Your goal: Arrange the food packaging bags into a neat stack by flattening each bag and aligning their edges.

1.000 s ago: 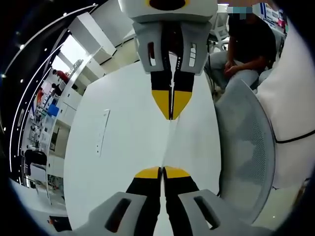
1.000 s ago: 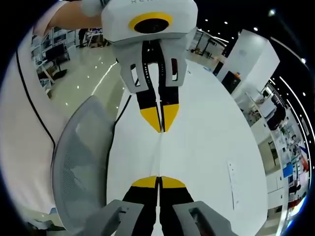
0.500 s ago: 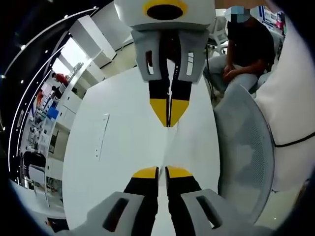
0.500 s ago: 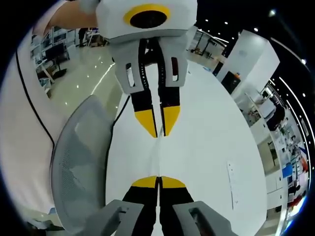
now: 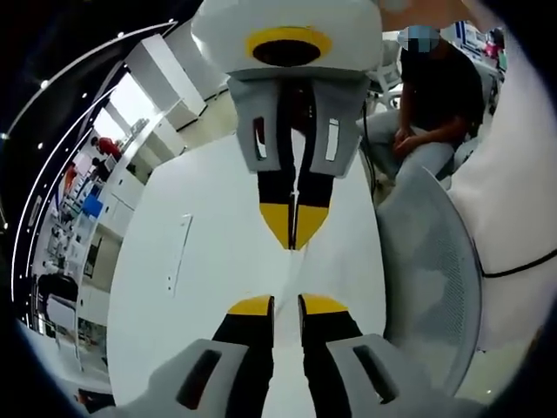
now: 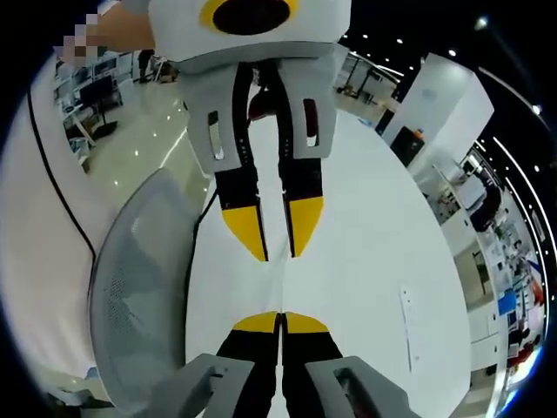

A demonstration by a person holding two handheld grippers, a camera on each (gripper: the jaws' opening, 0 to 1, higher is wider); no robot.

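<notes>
We see the left gripper (image 5: 287,305) rising from the bottom of its own view over a white table (image 5: 200,200), its two yellow-tipped jaws a little apart with bare tabletop showing through the gap. Facing it from the top of that view is the right gripper (image 5: 294,222), its jaws drawn together to a point and nothing between them.

In the right gripper view we find the same pairing from the other side. The right gripper (image 6: 281,322) has its jaws pressed together on nothing, while the left gripper (image 6: 276,231) hangs from above with its jaws spread in a narrow V. The two grippers point tip to tip above the table (image 6: 365,226), near each other but apart.

A grey mesh chair (image 5: 431,261) stands at the table's edge – we see it again in the right gripper view (image 6: 139,279). A thin strip (image 5: 178,252) lies flat on the tabletop toward the opposite edge. Beyond the chair a seated person (image 5: 426,96) is in the background.

Where the food packaging bags lie – we cannot tell.
</notes>
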